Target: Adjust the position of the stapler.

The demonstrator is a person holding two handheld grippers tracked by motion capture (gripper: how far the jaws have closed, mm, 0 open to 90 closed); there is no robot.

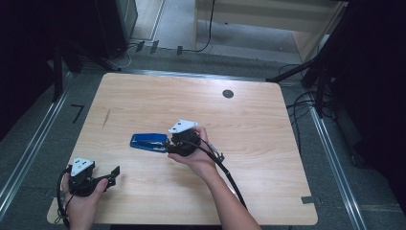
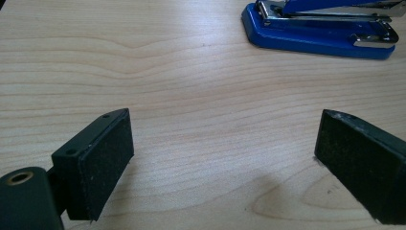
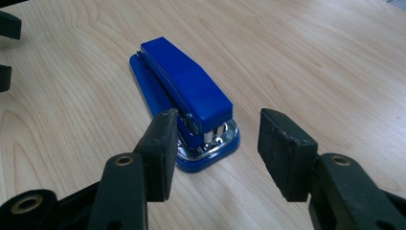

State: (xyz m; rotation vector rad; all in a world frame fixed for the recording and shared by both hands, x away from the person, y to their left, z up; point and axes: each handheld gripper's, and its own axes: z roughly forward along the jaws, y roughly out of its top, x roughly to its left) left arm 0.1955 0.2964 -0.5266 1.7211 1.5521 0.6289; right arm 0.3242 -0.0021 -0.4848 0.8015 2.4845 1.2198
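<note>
Right gripper is hovering just short of the blue stapler, its jaws standing apart with nothing pressed between them; the stapler's metal-nosed end is lying just ahead of the pads, slightly toward the left-hand jaw as the right gripper view frames it. In the high view the same gripper is sitting right at the stapler, which is resting flat on the wooden table, stretching away from the jaws toward the person's left.

Left gripper is waiting well back from the stapler, which lies ahead of it and off to the right, its jaws spread wide over bare wood and holding nothing.

Judging by its build, the stapler is going to feel stiff and fairly dense for its bulk, with a glossy plastic top that may be slippery and a hinged arm that could swing up if lifted by the top alone. Taking it across the two long sides, low enough for the pads to be catching base and arm together, looks like the safest hold.
</note>
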